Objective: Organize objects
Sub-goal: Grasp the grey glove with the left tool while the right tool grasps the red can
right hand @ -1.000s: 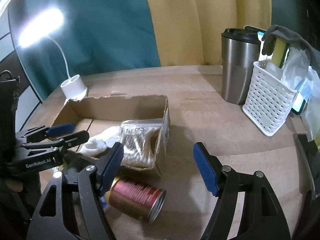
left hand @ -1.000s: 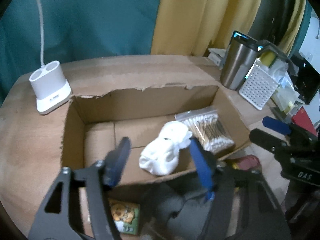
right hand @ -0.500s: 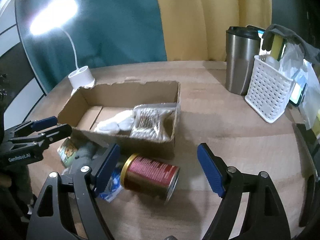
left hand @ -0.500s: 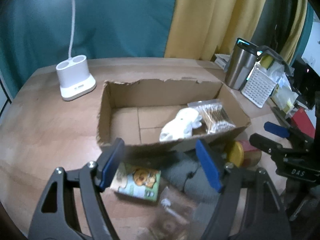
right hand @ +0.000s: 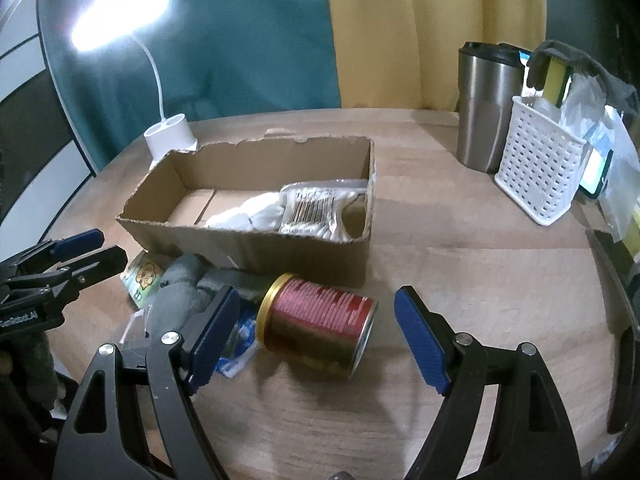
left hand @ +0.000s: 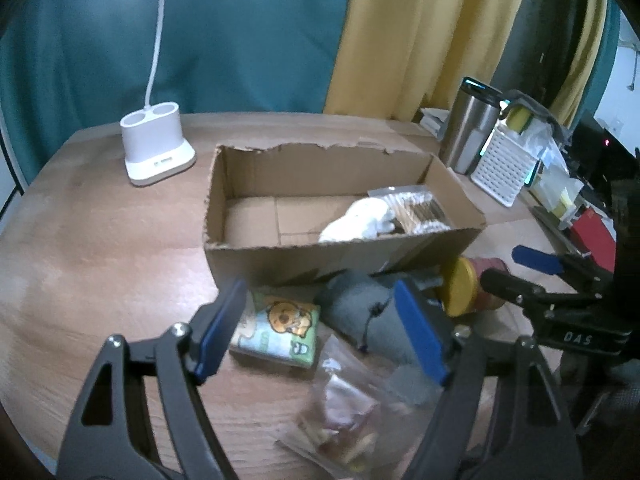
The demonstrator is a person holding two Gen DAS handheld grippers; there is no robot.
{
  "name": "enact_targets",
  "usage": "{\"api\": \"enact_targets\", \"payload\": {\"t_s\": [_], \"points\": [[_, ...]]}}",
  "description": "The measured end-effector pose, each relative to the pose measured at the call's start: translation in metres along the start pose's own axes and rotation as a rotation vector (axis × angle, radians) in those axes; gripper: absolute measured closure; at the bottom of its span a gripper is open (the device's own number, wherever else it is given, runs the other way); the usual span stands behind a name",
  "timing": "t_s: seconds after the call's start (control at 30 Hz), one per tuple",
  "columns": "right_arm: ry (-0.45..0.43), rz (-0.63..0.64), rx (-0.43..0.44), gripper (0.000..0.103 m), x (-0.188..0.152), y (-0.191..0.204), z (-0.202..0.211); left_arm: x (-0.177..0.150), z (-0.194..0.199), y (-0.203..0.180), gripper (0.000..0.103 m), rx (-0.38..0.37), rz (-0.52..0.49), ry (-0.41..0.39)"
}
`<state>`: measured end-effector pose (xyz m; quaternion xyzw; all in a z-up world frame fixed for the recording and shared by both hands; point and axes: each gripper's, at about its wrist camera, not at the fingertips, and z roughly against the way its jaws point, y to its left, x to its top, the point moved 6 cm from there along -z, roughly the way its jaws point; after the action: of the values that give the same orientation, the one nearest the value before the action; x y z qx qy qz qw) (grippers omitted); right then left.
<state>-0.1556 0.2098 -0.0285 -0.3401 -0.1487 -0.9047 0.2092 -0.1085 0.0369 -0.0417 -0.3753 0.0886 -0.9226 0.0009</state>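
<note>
Both grippers tilted down over the wooden table point(right hand: 460, 256). The left gripper point(left hand: 320, 328) hung above the clutter in front of the box, its blue pads apart and the jaws opening, nothing clamped between them; under that gap lay one cartoon-printed packet point(left hand: 278, 330) and one grey pouch point(left hand: 368, 316), neither touched. Nearest to it sat one clear bag point(left hand: 344, 420), blurred, contents not readable. The right gripper point(right hand: 316, 334) stood spread wide too, pads clear of the one red can point(right hand: 318, 320) that lay on its side between them, gold lid toward the left; a scrap of blue-and-white wrapper point(right hand: 236, 344) peeked out beside the left pad. Just beyond, touching or nearly touching the pouch, stood one open cardboard box point(left hand: 288, 256) with a torn rim. Inside it, crowded at the right end, lay one white cloth bundle point(left hand: 356, 220) and one bag of cotton swabs point(right hand: 316, 208), side by side; the left half of the floor was bare cardboard. Farther back on the left stood one white lamp base point(left hand: 156, 148) with two round wells, its lamp head point(right hand: 120, 12) glowing. Far right stood one steel tumbler point(right hand: 486, 108) beside one white perforated basket point(right hand: 536, 176), with teal and yellow curtains point(left hand: 400, 32) behind.
</note>
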Motion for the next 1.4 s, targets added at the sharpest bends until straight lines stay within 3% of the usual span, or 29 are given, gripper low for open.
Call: {"api": "enact_targets", "payload": {"t_s": [0.33,0.77,0.87,0.93,1.27,1.4], "points": [[0.033,0.001,0.0,0.02,-0.01,0.001,-0.012,-0.011,-0.013,-0.016,0.024,-0.045,-0.024,0.044],[0.076,-0.024,0.074,0.021,-0.015,-0.01,-0.031,-0.013,-0.04,-0.042,0.024,-0.039,-0.067,0.121],[0.066,-0.025,0.101,0.025,-0.017,-0.014,-0.03,-0.014,-0.047,-0.048,0.024,-0.032,-0.078,0.136],[0.066,-0.025,0.105,0.033,-0.018,-0.017,-0.03,-0.015,-0.053,-0.05,0.024,-0.027,-0.076,0.152],[0.041,-0.032,0.124,0.033,-0.02,-0.032,-0.025,-0.016,-0.063,-0.06,0.024,0.031,-0.124,0.155],[0.029,-0.036,0.118,0.033,-0.018,-0.039,-0.021,-0.018,-0.064,-0.061,0.029,0.009,-0.125,0.151]]}}
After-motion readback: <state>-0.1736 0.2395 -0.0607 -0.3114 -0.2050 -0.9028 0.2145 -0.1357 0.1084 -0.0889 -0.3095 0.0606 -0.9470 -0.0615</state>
